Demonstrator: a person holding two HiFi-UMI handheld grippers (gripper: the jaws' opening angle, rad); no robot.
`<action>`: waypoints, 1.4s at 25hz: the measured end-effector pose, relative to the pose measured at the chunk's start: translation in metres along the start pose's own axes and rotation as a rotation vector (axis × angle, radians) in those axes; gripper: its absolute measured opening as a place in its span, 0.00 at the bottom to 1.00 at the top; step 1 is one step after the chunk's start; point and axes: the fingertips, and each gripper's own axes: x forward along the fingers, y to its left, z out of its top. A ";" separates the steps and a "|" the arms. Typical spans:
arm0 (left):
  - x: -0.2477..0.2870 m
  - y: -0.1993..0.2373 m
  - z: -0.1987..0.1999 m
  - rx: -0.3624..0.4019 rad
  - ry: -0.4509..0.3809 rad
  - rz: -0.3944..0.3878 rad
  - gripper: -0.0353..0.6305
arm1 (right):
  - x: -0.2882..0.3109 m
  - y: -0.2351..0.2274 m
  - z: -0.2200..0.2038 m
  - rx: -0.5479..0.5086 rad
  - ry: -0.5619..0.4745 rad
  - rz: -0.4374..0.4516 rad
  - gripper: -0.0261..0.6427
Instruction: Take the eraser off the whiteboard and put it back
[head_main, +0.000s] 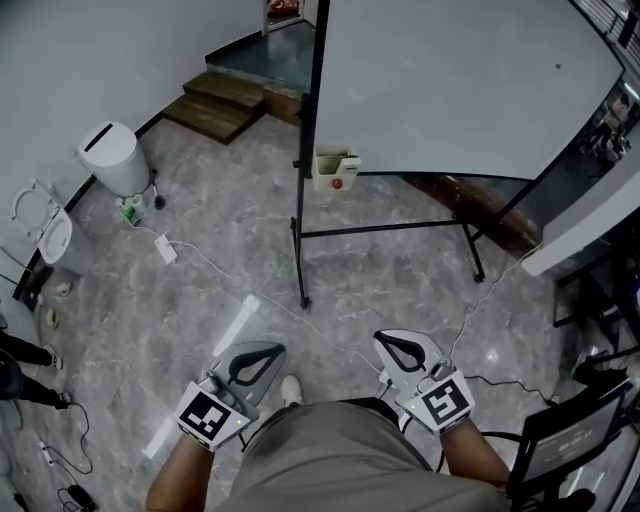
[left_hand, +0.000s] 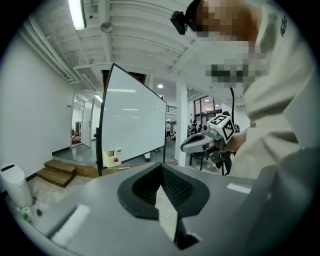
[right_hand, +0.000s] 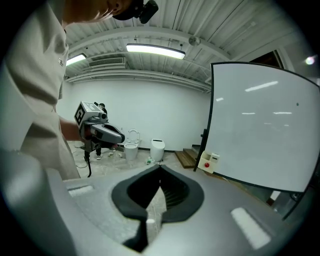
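Observation:
A large whiteboard stands on a black frame ahead of me. A cream box with a red dot, the eraser, hangs at the board's lower left corner; it also shows as the eraser and the eraser in the gripper views. Both grippers are held close to my body, well short of the board. My left gripper is shut with nothing in it, its tips meeting. My right gripper is likewise shut and empty.
The board's black stand leg reaches toward me across the marble floor. A white bin and a toilet stand at the left wall, wooden steps behind. A white cable with a power strip crosses the floor. A dark chair is at my right.

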 end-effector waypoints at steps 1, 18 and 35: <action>0.001 -0.009 0.001 -0.002 0.001 0.003 0.06 | -0.009 0.000 -0.001 -0.004 -0.009 0.008 0.04; 0.053 -0.256 0.019 0.027 0.077 0.198 0.06 | -0.236 -0.017 -0.100 0.035 -0.050 0.145 0.04; -0.030 -0.340 0.026 0.044 0.025 0.146 0.06 | -0.302 0.088 -0.071 0.000 -0.101 0.101 0.04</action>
